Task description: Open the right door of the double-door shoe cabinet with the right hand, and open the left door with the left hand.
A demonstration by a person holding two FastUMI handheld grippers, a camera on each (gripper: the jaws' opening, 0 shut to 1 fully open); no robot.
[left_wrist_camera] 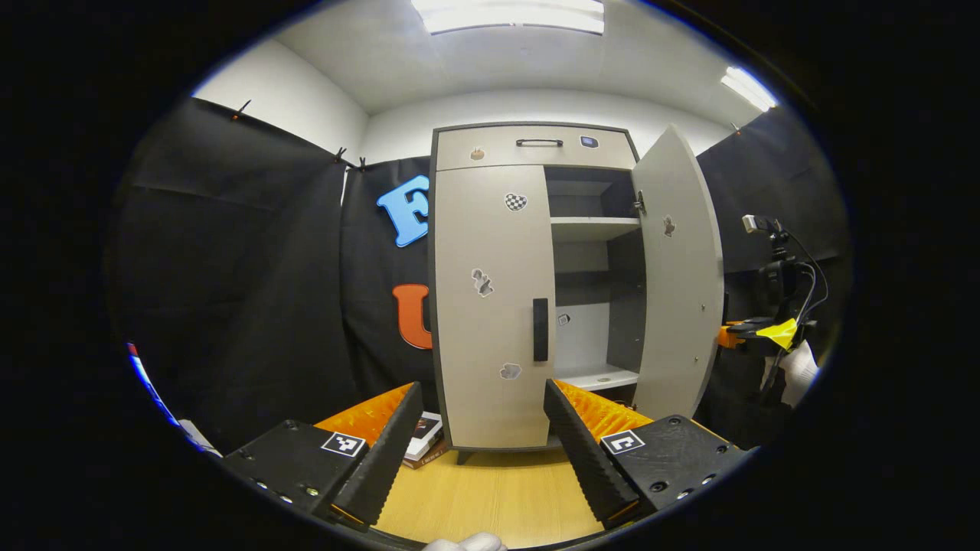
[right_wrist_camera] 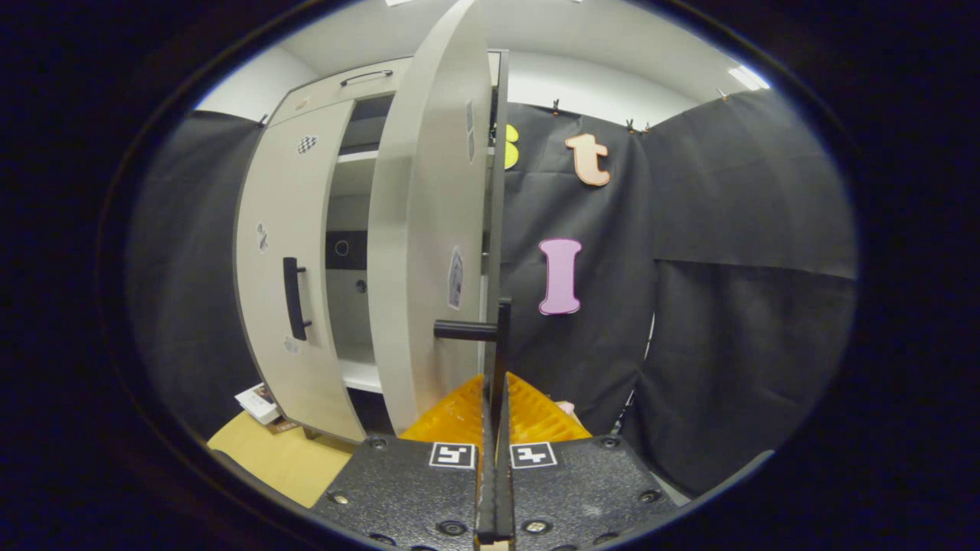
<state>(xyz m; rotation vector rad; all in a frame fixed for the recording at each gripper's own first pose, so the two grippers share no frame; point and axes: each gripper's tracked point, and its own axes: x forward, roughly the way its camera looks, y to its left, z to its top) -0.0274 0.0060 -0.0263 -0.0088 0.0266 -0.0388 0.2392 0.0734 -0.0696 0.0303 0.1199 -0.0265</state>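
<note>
With the right door (left_wrist_camera: 677, 275) of the shoe cabinet (left_wrist_camera: 536, 149) swung wide and the right hand-held gripper (right_wrist_camera: 494, 398) pressed together by its edge, the one door left, the left door (left_wrist_camera: 490, 306), stays closed, so the spread left hand-held gripper (left_wrist_camera: 482, 428) should probably close on its single handle (left_wrist_camera: 540, 329).

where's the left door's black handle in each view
Left gripper view: the handle stands upright near centre, at the right edge of the closed left door, above the gap between the left gripper's open fingers.
Right gripper view: the handle is at left of centre, on the same closed door.
Shared landmark: the checkered heart sticker high on that door.
</note>
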